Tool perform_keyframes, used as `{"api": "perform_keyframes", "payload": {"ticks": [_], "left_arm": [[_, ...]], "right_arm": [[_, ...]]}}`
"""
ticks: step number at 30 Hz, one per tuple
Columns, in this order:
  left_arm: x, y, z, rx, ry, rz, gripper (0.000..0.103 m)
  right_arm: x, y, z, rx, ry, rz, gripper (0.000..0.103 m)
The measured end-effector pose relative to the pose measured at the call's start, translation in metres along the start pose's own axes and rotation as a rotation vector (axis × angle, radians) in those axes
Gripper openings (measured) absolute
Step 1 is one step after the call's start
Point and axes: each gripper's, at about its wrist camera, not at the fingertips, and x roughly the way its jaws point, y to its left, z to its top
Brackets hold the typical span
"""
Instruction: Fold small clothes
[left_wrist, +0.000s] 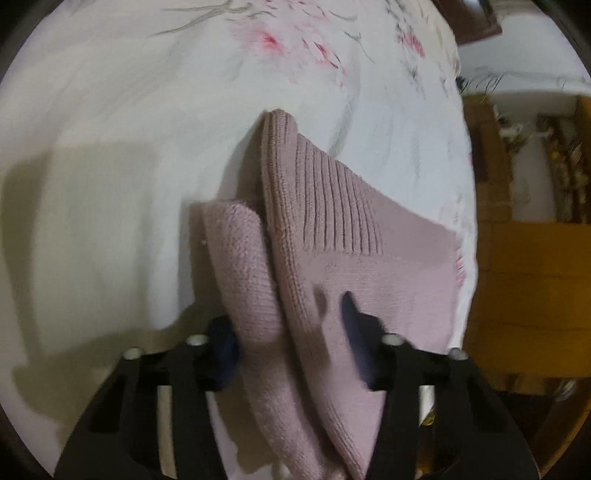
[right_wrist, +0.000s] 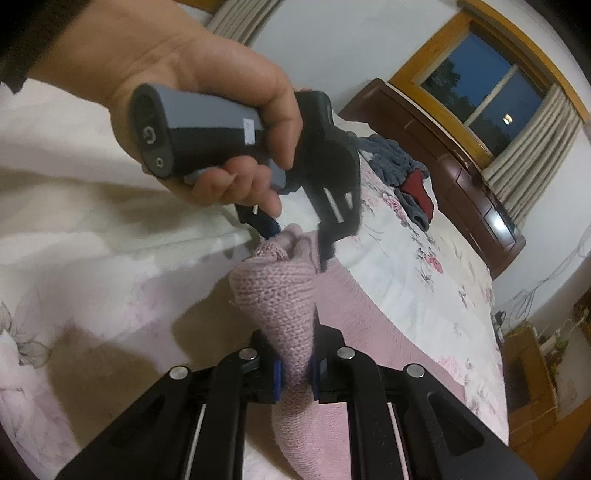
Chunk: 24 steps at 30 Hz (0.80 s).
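Observation:
A pink knit garment (left_wrist: 332, 221) with a ribbed hem is lifted off the floral bedsheet (left_wrist: 110, 129). In the left wrist view it hangs bunched between the wide-apart fingers of my left gripper (left_wrist: 288, 332), which stands open around it. The right wrist view shows my right gripper (right_wrist: 297, 373) shut on a bunched fold of the same garment (right_wrist: 280, 295). Just beyond it, a hand (right_wrist: 184, 66) holds the left gripper (right_wrist: 299, 240), whose fingers straddle the garment's top edge.
A blue-grey and red clothes pile (right_wrist: 399, 166) lies further along the bed (right_wrist: 424, 288). A dark wooden board (right_wrist: 461, 177) borders the bed's far side under a window (right_wrist: 480, 85). The bed edge drops to orange-brown wood (left_wrist: 524, 258) on the right.

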Motion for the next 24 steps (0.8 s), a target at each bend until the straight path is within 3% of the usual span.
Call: {"api": "perform_keyframes", "payload": {"ticks": [12,24], "left_arm": [[-0.018,-0.034,0.004,0.051,-0.041,0.024,0.024],[-0.037,-0.095,0.003,0.124,-0.069,0.066,0.023]], "right_arm": [[-0.011,-0.021,0.005,0.108,-0.013,0.01,0.011],[-0.03,-0.058,0.007,0.2,-0.036,-0.003,0.01]]}}
